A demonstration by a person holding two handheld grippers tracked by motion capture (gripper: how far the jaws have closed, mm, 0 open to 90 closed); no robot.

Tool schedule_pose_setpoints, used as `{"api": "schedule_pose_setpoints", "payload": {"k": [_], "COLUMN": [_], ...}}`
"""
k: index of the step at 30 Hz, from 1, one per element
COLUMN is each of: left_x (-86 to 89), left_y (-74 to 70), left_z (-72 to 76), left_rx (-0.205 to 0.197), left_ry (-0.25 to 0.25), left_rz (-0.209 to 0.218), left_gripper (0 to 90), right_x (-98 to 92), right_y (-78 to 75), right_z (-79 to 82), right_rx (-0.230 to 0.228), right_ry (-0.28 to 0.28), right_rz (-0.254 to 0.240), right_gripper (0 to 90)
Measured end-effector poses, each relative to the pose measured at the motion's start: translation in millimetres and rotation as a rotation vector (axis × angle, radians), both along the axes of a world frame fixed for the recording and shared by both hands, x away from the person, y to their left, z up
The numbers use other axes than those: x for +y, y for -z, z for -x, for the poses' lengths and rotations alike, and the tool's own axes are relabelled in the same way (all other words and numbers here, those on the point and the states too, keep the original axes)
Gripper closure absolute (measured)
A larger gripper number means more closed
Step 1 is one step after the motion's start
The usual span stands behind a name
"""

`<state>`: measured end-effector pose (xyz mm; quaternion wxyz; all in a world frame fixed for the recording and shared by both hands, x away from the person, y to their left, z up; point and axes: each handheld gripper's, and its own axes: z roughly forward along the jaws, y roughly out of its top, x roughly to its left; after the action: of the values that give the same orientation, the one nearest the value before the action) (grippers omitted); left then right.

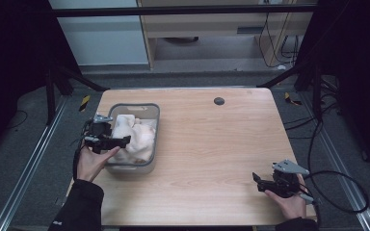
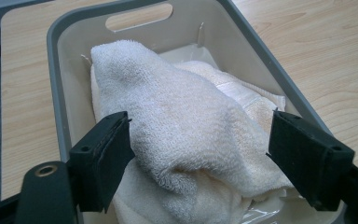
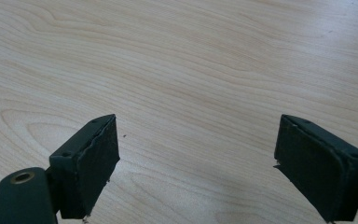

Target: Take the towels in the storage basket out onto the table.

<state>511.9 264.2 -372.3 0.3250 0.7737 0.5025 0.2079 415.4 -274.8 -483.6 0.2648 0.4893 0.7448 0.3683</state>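
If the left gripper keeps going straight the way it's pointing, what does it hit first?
Most likely the white towel heaped in the grey bin. The left gripper has its jaws open on either side of the towel's hump, which lies directly ahead; how close is hard to judge.

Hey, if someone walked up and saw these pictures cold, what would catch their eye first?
Probably the grey bin at the table's left side, heaped with pale cream towels. The left hand-held gripper hangs over it, jaws open on either side of the top towel. Far off at the near right corner, the right hand-held gripper sits open above bare wooden table.
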Motion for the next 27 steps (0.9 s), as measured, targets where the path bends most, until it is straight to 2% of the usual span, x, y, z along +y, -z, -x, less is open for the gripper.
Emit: {"api": "schedule_pose_setpoints", "payload": {"k": [17, 22, 27], "left_x": [-4.2, -1.7, -0.5], "left_y": [15.5, 25.8, 29.1], "left_z": [-16.5, -20.7, -22.0], "left_rx": [0.047, 0.075, 0.087], "left_ry": [-0.022, -0.033, -0.032], "left_rz": [-0.023, -0.012, -0.008], "left_gripper": [16.7, 15.8, 16.5], "right_x": [0.3, 0.7, 1.3], "right_y": [1.4, 2.2, 2.8], "right_z": [-1.8, -2.5, -3.0], "right_rx": [0.02, 0.032, 0.04], "right_ry": [-0.006, -0.009, -0.013], "right_rz": [0.002, 0.005, 0.006], "right_gripper": [11.9, 11.2, 10.8]}}
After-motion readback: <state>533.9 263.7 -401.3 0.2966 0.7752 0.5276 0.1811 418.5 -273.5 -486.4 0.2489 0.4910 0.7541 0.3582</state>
